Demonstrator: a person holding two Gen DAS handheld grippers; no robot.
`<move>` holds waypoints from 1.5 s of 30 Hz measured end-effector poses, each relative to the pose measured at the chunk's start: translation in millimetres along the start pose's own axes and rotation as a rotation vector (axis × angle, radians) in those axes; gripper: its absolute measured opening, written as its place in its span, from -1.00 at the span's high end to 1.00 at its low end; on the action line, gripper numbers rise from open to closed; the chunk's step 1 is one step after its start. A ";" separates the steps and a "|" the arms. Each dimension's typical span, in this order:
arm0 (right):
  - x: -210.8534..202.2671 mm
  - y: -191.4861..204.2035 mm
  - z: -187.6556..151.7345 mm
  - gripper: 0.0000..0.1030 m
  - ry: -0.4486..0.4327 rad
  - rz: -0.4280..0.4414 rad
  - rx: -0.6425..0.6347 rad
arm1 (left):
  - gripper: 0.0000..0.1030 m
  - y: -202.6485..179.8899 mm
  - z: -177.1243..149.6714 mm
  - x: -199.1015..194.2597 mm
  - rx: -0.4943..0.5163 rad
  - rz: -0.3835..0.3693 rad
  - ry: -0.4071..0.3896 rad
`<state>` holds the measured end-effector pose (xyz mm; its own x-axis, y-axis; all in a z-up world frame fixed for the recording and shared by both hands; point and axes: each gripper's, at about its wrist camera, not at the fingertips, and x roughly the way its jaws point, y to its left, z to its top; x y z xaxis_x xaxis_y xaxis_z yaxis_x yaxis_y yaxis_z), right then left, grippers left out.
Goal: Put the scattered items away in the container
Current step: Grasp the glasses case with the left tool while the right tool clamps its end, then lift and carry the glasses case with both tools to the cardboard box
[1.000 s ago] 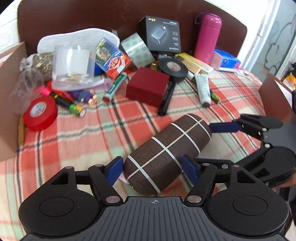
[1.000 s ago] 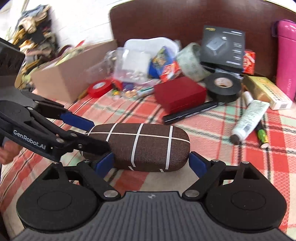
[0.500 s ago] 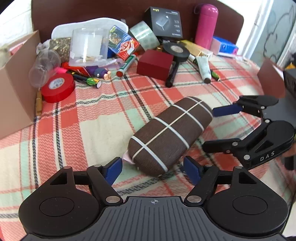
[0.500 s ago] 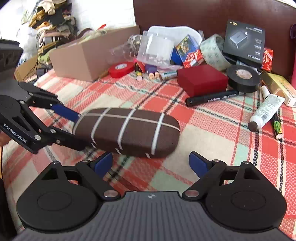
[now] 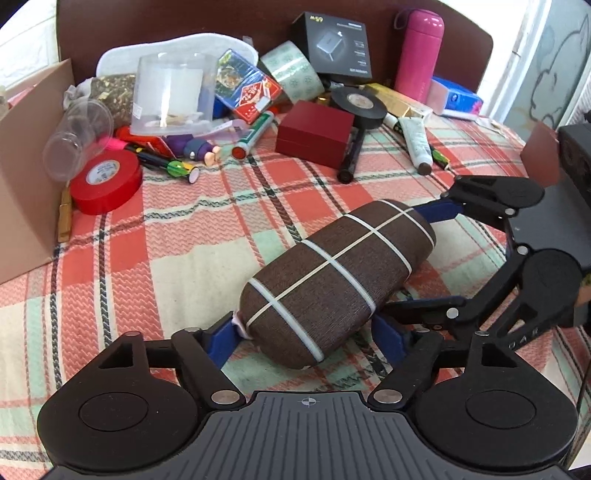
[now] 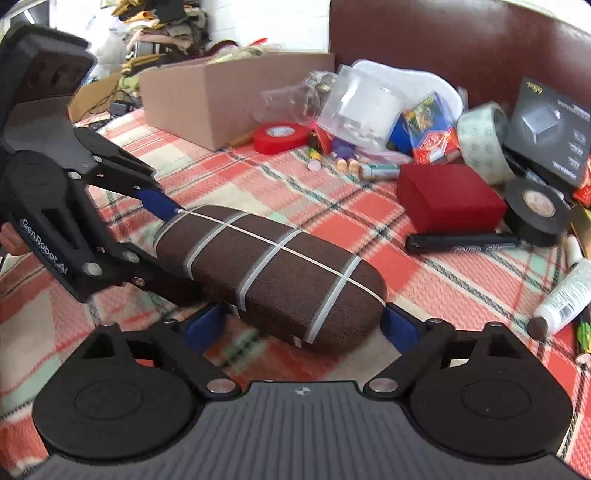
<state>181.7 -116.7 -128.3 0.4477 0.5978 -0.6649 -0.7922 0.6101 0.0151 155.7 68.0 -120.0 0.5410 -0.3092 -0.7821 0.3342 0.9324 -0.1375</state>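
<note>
The brown case [image 5: 338, 284], crossed by thin pale stripes, is held at both ends above the plaid cloth [image 5: 155, 258]. The left gripper [image 5: 308, 338] has its blue pads against one end: the left pad [image 5: 221, 338] touches the case's rounded tip, and the right pad [image 5: 388, 338] sits close under its side, so the jaws are clamped on the case. The right gripper [image 6: 301, 325] grips the other end the same way, its blue pads [image 6: 400, 328] set on either side of the case [image 6: 273, 273]. In the left wrist view the right gripper [image 5: 417, 262] reaches in from the right, one blue finger behind the far tip and the other below it. In the right wrist view the left gripper [image 6: 162, 240] comes in from the left, its upper blue finger touching the case's far end. The cardboard box [image 6: 207, 96] stands open at the far left of the cloth, well apart from the case. Clutter lies along the far edge by the brown headboard [image 5: 221, 18]: a red tape roll [image 5: 105, 181] beside the box, a clear tub [image 5: 171, 96], a red box [image 5: 314, 133], a black tape roll [image 5: 358, 105], a black carton [image 5: 328, 40] and a pink flask [image 5: 417, 48].
</note>
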 end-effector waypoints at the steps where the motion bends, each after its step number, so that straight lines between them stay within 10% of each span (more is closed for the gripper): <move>1: -0.6 3.7 0.5 -0.79 -0.005 -0.015 -0.003 | -0.52 0.6 0.0 0.0 0.004 0.000 0.001; 22: -30.1 65.0 16.3 -0.71 -0.053 -0.082 -0.022 | -0.50 0.0 -39.1 -63.4 -0.019 0.071 -0.126; 45: -12.3 148.0 181.6 -0.68 -0.258 -0.104 -0.340 | -0.49 96.7 -8.8 -187.5 -0.014 0.350 -0.401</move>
<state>134.3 60.8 17.7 0.5872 0.6786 -0.4412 -0.8094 0.4939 -0.3177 79.7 217.8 8.0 0.8717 -0.0238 -0.4895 0.0720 0.9942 0.0799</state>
